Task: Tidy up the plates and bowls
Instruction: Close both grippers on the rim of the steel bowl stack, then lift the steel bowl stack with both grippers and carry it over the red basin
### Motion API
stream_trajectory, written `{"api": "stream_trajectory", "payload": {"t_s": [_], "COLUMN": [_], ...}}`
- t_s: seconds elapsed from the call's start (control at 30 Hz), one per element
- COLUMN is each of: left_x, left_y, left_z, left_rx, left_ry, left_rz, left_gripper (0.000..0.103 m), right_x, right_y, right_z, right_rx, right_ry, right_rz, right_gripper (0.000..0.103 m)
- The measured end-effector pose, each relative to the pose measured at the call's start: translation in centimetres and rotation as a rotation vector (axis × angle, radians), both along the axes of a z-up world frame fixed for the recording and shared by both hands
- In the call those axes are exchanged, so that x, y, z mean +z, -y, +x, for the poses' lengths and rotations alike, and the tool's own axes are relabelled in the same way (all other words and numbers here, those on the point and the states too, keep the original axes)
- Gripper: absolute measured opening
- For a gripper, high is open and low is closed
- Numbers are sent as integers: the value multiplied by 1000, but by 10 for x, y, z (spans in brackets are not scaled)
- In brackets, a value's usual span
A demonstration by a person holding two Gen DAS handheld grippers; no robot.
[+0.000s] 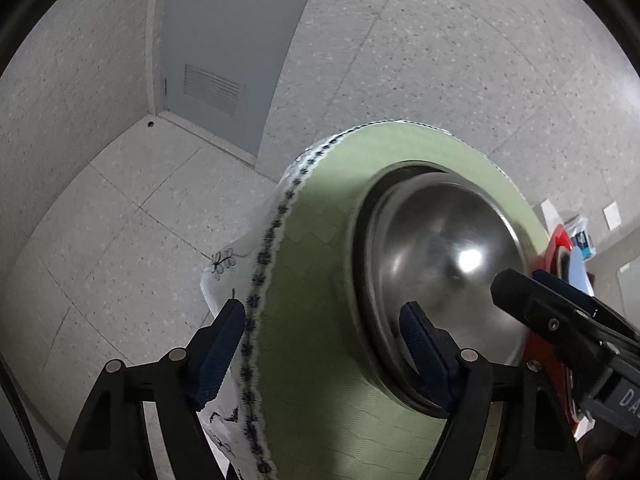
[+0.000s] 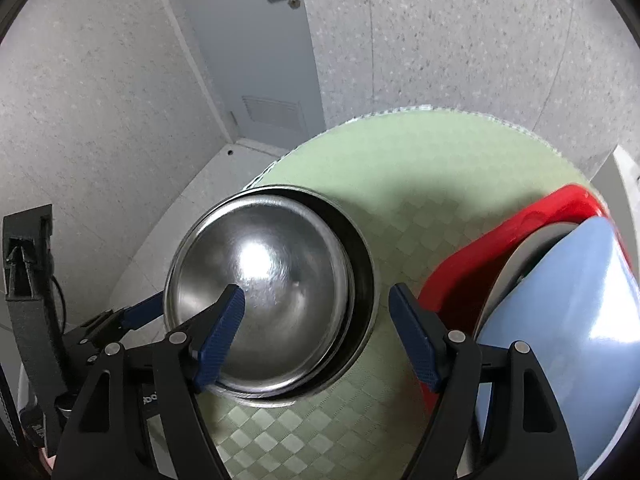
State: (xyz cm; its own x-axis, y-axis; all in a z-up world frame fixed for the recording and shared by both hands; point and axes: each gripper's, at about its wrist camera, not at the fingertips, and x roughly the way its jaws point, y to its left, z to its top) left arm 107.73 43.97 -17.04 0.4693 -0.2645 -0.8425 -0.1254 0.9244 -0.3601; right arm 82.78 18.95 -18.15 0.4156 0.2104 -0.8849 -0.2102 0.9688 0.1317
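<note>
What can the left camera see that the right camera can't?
Only the left view shows the white cloth edge with dark stitching hanging off the table, and the right gripper from the side.
Only the right view shows the blue plate and red tray clearly, and the left gripper from the side.
Both show the steel bowl, the green cloth and the grey door.
</note>
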Motion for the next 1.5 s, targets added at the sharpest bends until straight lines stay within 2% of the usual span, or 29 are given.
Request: {"api": "stream_trajectory", "payload": {"t_s": [0.1,0.2,0.33,0.67,0.9,0.97,1.07,1.3,1.37,1.4,1.43,1.47,1.5], "left_x": [-4,-3,-5,-10,-10,-8,-10,-12,-11,-11,-10,-9,-9], "left_y": [-3,-2,5,0,-4,-3,-5,-6,-4,-4,-3,-1,0], "left_z": [-2,-1,1,-2,-7,-10,-12,-17,-17,-17,-17,-16,-16], "left_rx": [0,-13,-19,-28,-29,-39,-38,-23,-28,-31,-37,-41,-43], "left_ry": [2,7,14,35,39,53,55,50,53,58,60,63,65], "left_rz": [-7,9,6,-4,0,34,34,43,47,43,34,26,27], "left_gripper": [76,76,78,78,78,78,78,76,76,76,77,76,76], "right_x": [-1,4,5,-4,-8,-7,-4,-10,-11,-14,-19,-26,-32], "right_y": [-4,-3,3,3,-9,-6,4,-9,-13,-15,-14,-13,-11], "right_z": [-2,-13,-34,-42,-37,-44,-53,-42,-39,-37,-34,-31,-30], "right_rx": [-21,-55,-119,-148,-175,-195,-237,-182,-146,-131,-119,-121,-124], "right_ry": [7,19,27,17,29,43,72,89,99,89,53,7,-11], "right_rz": [-18,34,92,100,42,52,103,67,56,67,103,130,126], "right_gripper": [77,77,83,84,88,89,92,97,91,77,58,50,47]}}
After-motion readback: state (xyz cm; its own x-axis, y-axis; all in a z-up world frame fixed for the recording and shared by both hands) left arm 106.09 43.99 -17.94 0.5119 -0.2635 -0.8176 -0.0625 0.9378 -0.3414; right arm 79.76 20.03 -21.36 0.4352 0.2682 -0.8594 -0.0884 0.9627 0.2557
